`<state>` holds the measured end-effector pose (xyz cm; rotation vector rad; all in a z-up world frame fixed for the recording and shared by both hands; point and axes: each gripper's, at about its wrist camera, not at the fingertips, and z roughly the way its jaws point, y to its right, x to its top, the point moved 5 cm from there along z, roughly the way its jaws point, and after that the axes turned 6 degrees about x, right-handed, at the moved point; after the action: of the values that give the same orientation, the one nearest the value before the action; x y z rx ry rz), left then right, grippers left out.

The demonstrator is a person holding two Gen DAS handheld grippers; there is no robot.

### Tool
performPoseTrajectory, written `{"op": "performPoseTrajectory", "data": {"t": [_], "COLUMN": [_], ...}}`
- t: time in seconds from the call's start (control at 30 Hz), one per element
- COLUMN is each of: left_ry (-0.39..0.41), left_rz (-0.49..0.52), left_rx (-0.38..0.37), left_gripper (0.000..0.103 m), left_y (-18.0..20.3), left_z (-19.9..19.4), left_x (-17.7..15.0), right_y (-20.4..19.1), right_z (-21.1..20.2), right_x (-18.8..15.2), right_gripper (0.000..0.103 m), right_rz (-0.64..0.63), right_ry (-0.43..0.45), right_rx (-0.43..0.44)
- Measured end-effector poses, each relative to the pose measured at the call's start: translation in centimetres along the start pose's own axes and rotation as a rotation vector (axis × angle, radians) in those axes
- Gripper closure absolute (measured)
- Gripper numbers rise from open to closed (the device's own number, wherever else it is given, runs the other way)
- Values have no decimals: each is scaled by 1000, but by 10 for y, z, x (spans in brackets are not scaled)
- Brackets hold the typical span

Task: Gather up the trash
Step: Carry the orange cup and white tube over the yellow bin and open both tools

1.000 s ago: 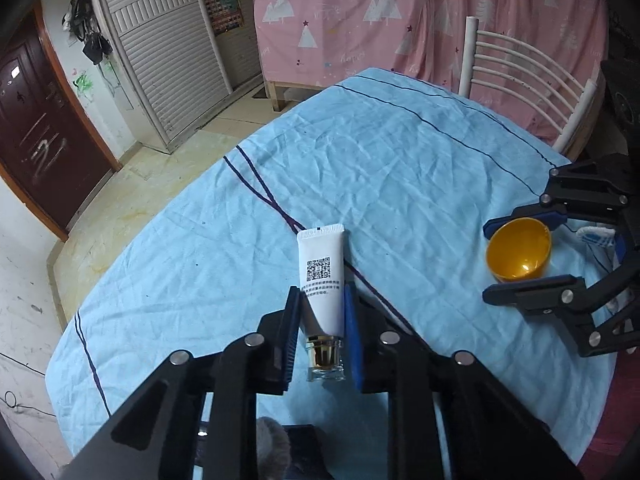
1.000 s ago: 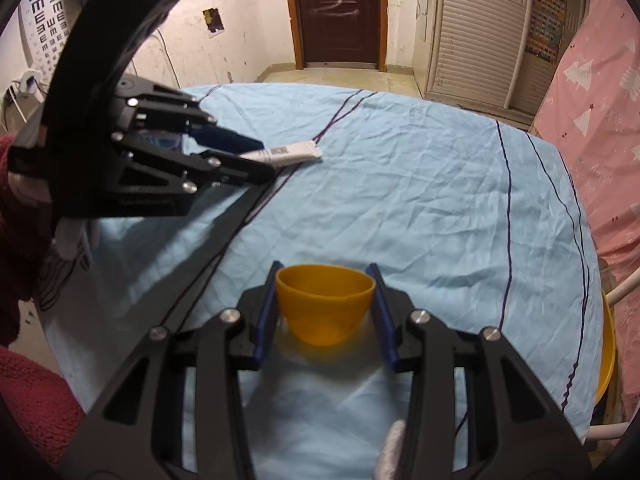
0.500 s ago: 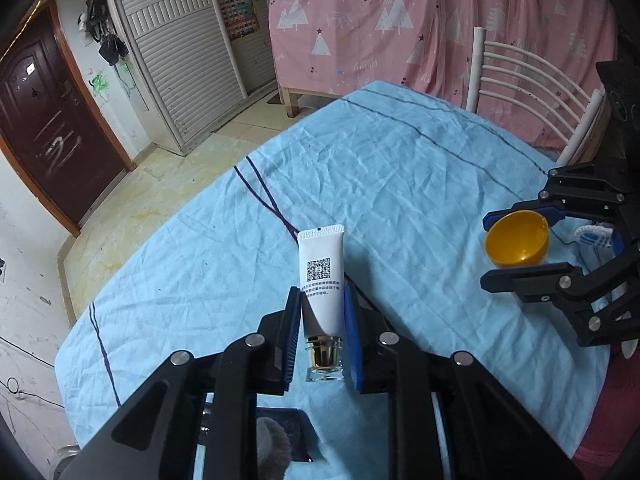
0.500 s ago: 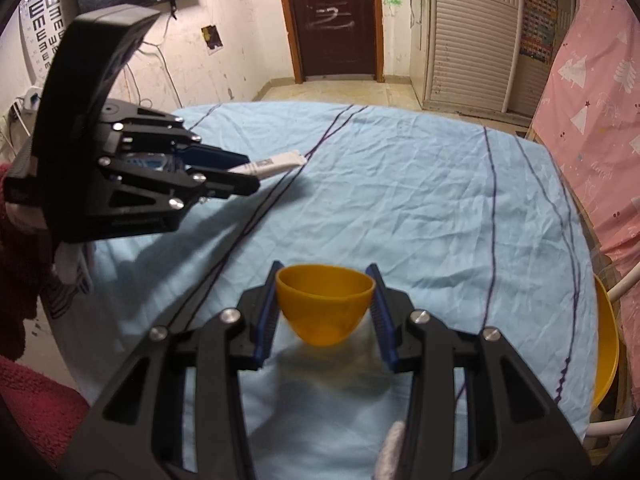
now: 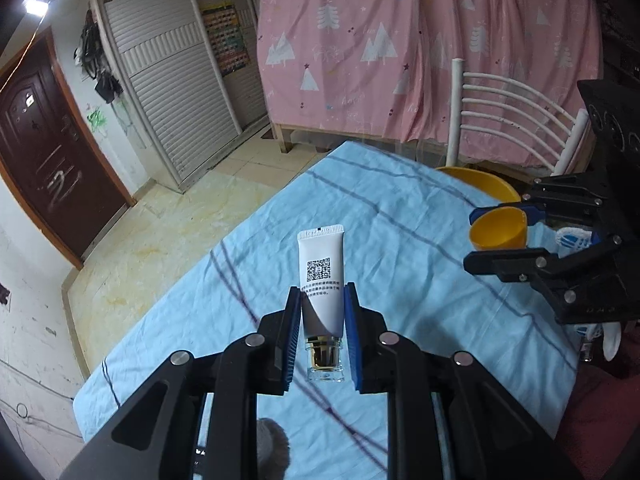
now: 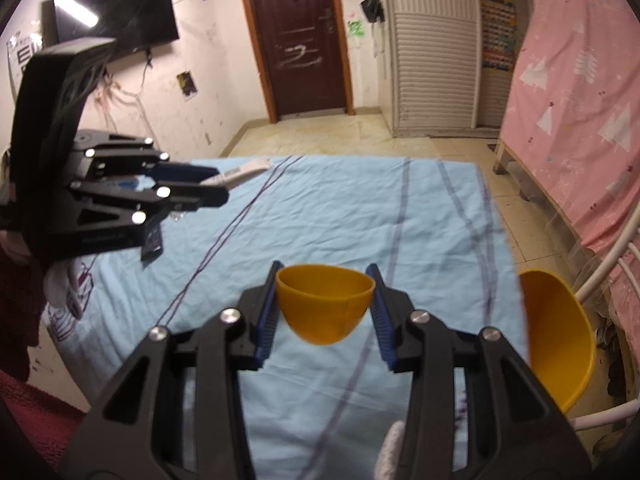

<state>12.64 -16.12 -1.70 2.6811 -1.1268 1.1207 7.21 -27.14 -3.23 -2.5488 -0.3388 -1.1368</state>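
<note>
Nearest to me, in the left wrist view, my left tongs (image 5: 322, 334) are closed narrow on the white squeeze tube with a gold cap and a printed square code (image 5: 322, 280), pads pressing its lower body just above the cap, crimped end pointing away. The tube hangs clear of the surface draped in a wrinkled light-blue cloth with dark stripes (image 5: 248, 292).

In the right wrist view, my right tongs (image 6: 325, 310) grip the small orange plastic cup, round-bottomed (image 6: 325, 302), by its rim on both sides, mouth up and a little tilted, held off the cloth. Off to the left in that view the left tongs carry the tube above the surface.

Farther out, at the far right edge of the surface, sits a larger orange bowl-shaped container (image 6: 560, 332) on the white metal chair with curved slats (image 5: 516, 120). I judge that to be the likely place for the trash, though nothing shows it for certain. Beyond are the pink tree-patterned curtain (image 5: 400, 40), the white slatted wardrobe doors (image 5: 176, 92) and the dark brown door (image 6: 300, 36).

To do this carry well, I would keep both grips firm and level, since the tube is pinched low and could swing, and the cup is held only at its rim and could slip out. I would bring one hand over the container at a time, so the tongs do not knock together, and let go only when low and centred over it.
</note>
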Motion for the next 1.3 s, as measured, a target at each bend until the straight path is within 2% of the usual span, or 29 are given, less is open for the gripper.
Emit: {"op": "performPoseTrajectory", "data": {"t": [0.2,0.4,0.57,0.8,0.97,1.3], "left_ry": [40,107,131,116,91,45], "left_rz": [21,-7,1,3,20,35], "left_rx": [-35,-105,-151,-219,-255,-276], "left_gripper": [91,91,91,91,91,90], "left_y": [35,75,110,165,199,234], "left_z": [-1,-4,1,22,39,69], "left_x": [33,73,101,136,148,167], "right_y": [44,92,127,180,213,250], "right_z": [-33,-66,-84,-93,-92,-88], "right_x": [4,3,-5,-20,-31,-47], "right_gripper": [63,63,63,63,63,63], "right_rz": [52,111,153,230,299,376], "right_ry": [70,133,161,170,171,169], "right_rx": [-49,-117,-172,-240,-248,-261]}}
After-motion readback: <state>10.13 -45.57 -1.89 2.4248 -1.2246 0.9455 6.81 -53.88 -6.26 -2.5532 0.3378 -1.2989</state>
